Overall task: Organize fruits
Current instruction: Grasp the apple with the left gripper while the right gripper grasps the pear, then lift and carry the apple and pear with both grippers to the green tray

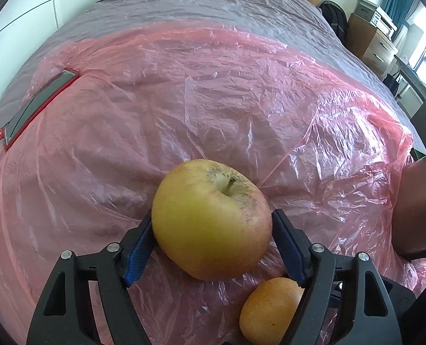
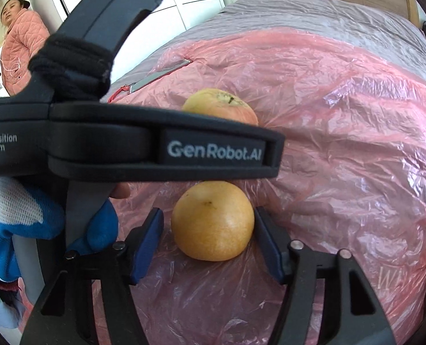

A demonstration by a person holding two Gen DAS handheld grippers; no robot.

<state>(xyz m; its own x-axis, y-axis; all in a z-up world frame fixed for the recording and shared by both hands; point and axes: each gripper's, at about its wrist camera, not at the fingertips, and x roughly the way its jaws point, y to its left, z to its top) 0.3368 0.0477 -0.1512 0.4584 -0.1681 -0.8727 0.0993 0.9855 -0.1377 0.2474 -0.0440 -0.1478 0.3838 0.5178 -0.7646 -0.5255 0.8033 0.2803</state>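
Note:
A large yellow-red apple [image 1: 213, 221] lies stem up on the pink plastic sheet [image 1: 213, 100] between the fingers of my left gripper [image 1: 213, 218]. The blue pads stand close beside it, hardly apart from its sides, and it rests on the sheet. A smaller round orange-yellow fruit [image 2: 213, 221] sits between the fingers of my right gripper [image 2: 209, 212], with a visible gap at the left pad. In the left wrist view this fruit [image 1: 270, 310] lies just below the apple. The left gripper's body [image 2: 166, 143] crosses the right wrist view and hides part of the apple [image 2: 221, 106].
The sheet covers a grey bed [image 1: 198, 3]. A phone [image 1: 40, 100] with a red cord lies under the sheet's far left edge. A brown object [image 1: 420, 201] stands at the right. A blue-and-white gloved hand [image 2: 26, 218] holds the left gripper. A person in a pink coat [image 2: 20, 46] stands behind.

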